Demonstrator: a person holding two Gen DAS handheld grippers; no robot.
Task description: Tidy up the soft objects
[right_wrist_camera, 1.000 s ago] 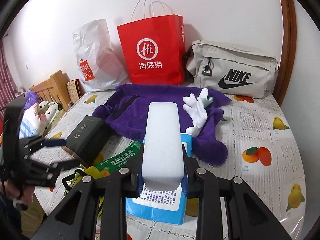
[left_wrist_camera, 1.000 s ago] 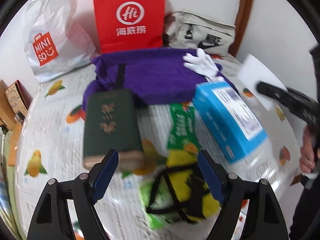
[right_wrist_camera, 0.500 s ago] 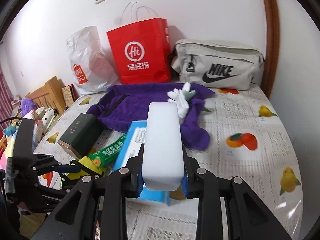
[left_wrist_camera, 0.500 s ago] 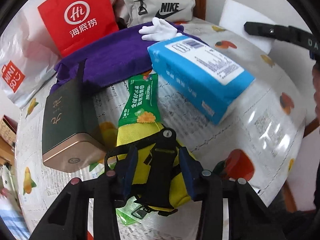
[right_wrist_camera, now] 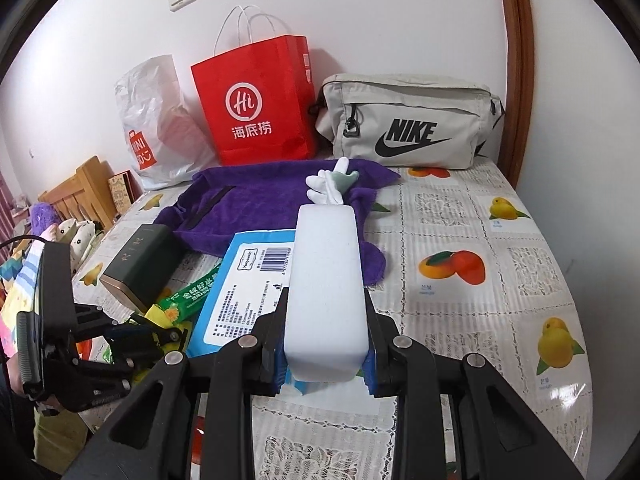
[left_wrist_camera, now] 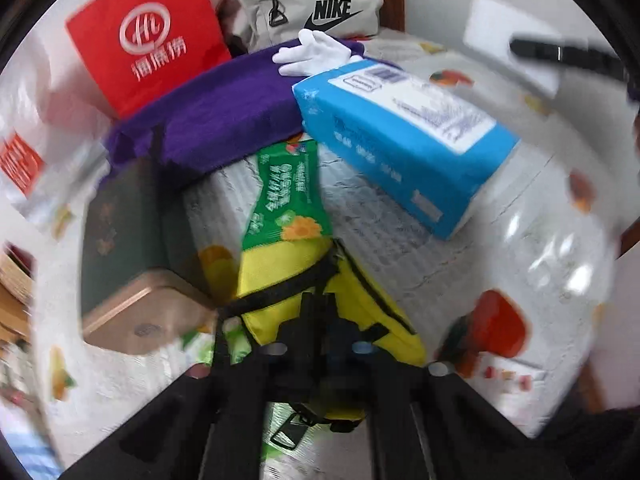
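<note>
My left gripper (left_wrist_camera: 320, 346) is shut on the black strap of a yellow pouch (left_wrist_camera: 280, 280) at the table's near edge; it also shows in the right wrist view (right_wrist_camera: 132, 340). My right gripper (right_wrist_camera: 325, 344) is shut on a white sponge block (right_wrist_camera: 326, 280), held above the table. A purple towel (right_wrist_camera: 264, 200) lies at the back with a white glove (right_wrist_camera: 326, 186) on it. A blue tissue pack (left_wrist_camera: 404, 140) lies beside a green wipes pack (left_wrist_camera: 290, 196).
A dark green box (left_wrist_camera: 124, 232) with a gold end lies left of the pouch. A red paper bag (right_wrist_camera: 256, 104), a white Miniso bag (right_wrist_camera: 156, 128) and a grey Nike bag (right_wrist_camera: 408, 124) stand along the wall. The fruit-print tablecloth (right_wrist_camera: 480, 240) is bare at right.
My left gripper has closed from wide open onto the yellow pouch's strap and moved in close. My right gripper keeps hold of the sponge and has drifted back slightly.
</note>
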